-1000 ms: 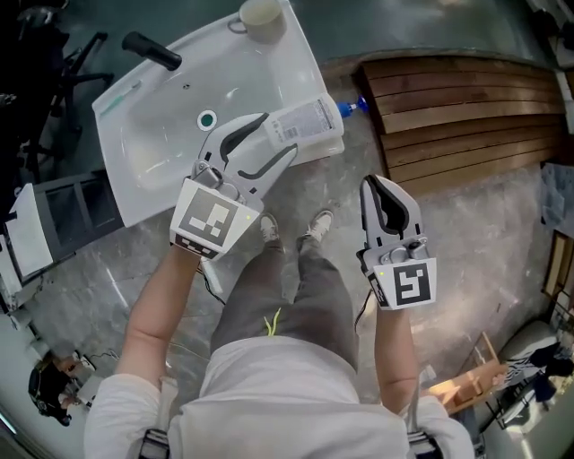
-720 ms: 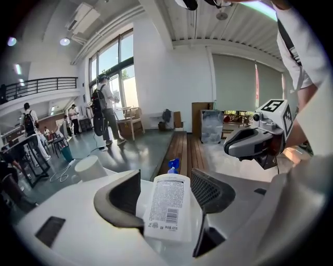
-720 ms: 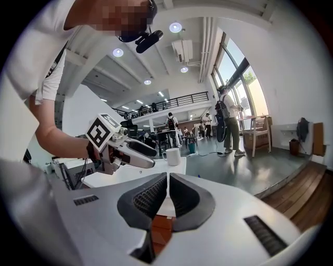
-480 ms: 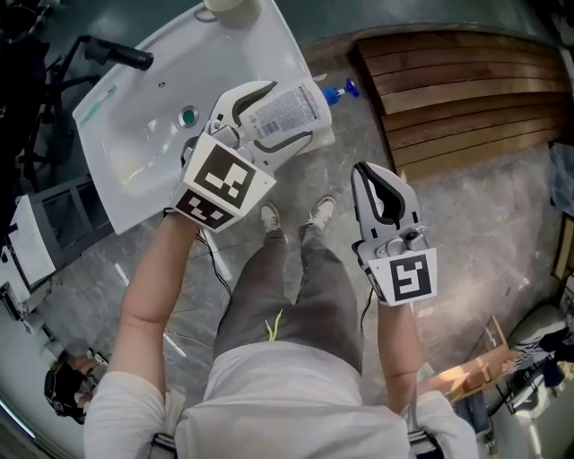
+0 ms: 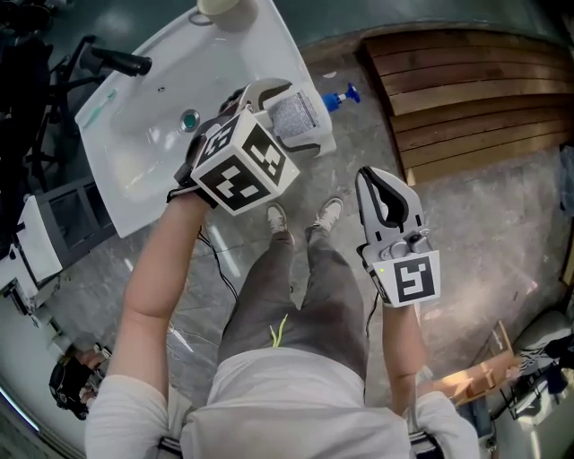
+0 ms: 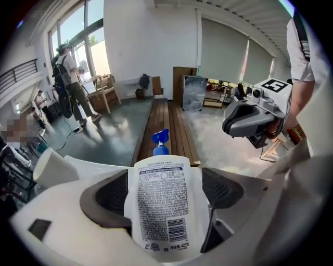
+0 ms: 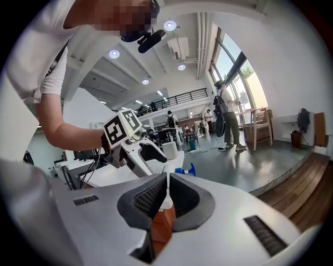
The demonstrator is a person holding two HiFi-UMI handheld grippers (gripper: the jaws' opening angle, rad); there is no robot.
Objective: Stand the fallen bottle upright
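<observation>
Floor of grey stone (image 5: 466,233) fills most of the head view, with a slatted wooden deck (image 5: 466,90) at the far right. A white sink (image 5: 134,143) stands at the far left, with a black tap (image 5: 117,61) on its left side and a pale cup (image 5: 220,7) on its far corner. The left gripper (image 5: 300,118) tips steeply down over the sink's right rim. Its fingers are apart and have just been opening, and they straddle the bottle (image 6: 161,208). The bottle lies on its side along that rim, printed label up, so it is not yet upright. The left gripper view shows a dark slit between the right pad and the bottle's side, so the pads do not seem to press yet. The spread looks chosen to clear the bottle's wide body near its base, where a squeeze would give good leverage to swing it up. The right gripper (image 5: 380,177) hangs at the near right over the floor, well apart from the sink. Its fingers are together on nothing, and it is probably kept out of the way. The bottle's blue pump (image 5: 342,93) pokes past the rim toward the deck.
</observation>
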